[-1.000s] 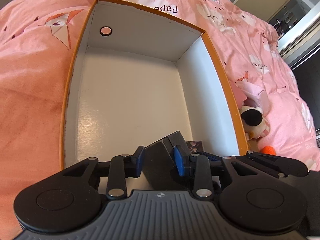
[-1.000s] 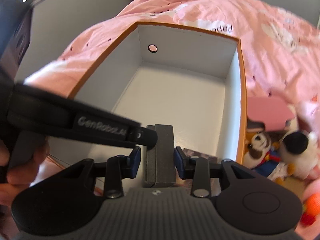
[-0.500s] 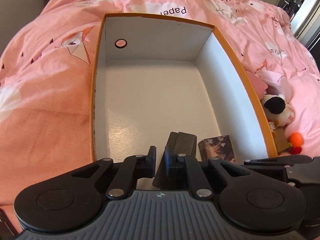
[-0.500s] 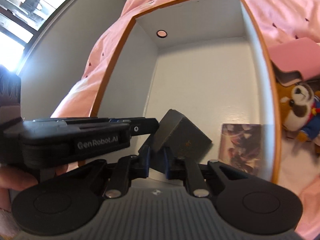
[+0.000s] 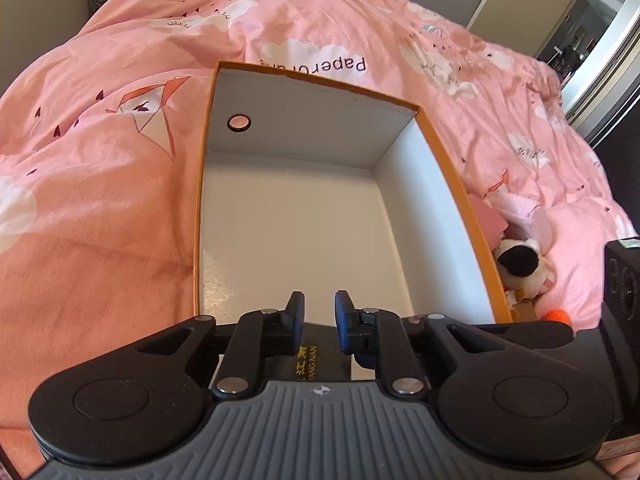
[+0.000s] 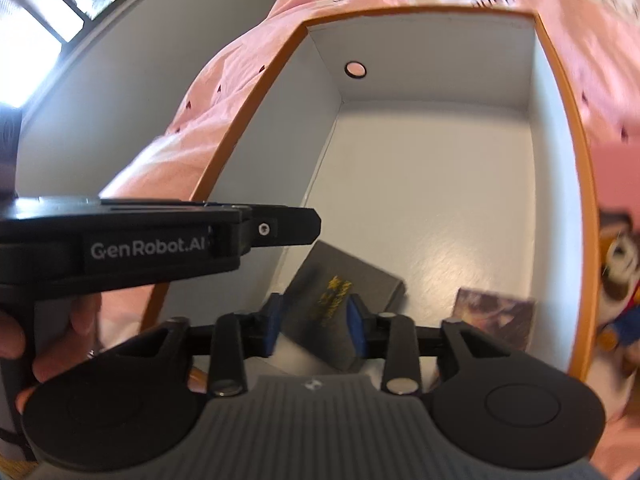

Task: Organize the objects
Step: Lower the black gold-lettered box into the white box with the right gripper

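An orange-rimmed white carton [image 5: 208, 208] [image 6: 576, 128] lies open on the pink bed. A dark grey box with gold lettering [image 6: 344, 280] [image 5: 308, 364] rests at a slant in its near left corner. My right gripper [image 6: 315, 324] hangs over this box; its jaws are opening, one pad on each side of it, and the left pad stands clear of it. My left gripper [image 5: 320, 314] is shut with nothing between its pads, and the grey box lies below it. In the right wrist view the left gripper [image 6: 280, 228] reaches in from the left, held by a hand [image 6: 24, 344].
A small purplish patterned pack [image 6: 494, 320] lies on the carton floor near the right wall. Plush toys [image 5: 520, 260] [image 6: 616, 272], a pink item [image 5: 488, 224] and an orange ball [image 5: 556, 316] lie against the carton's right side. A grey wall [image 6: 120, 100] is on the left.
A second ago each gripper had the grey box between its jaws. The box now lies lower in the carton's corner, the right jaws have spread, and the left gripper has backed off it.
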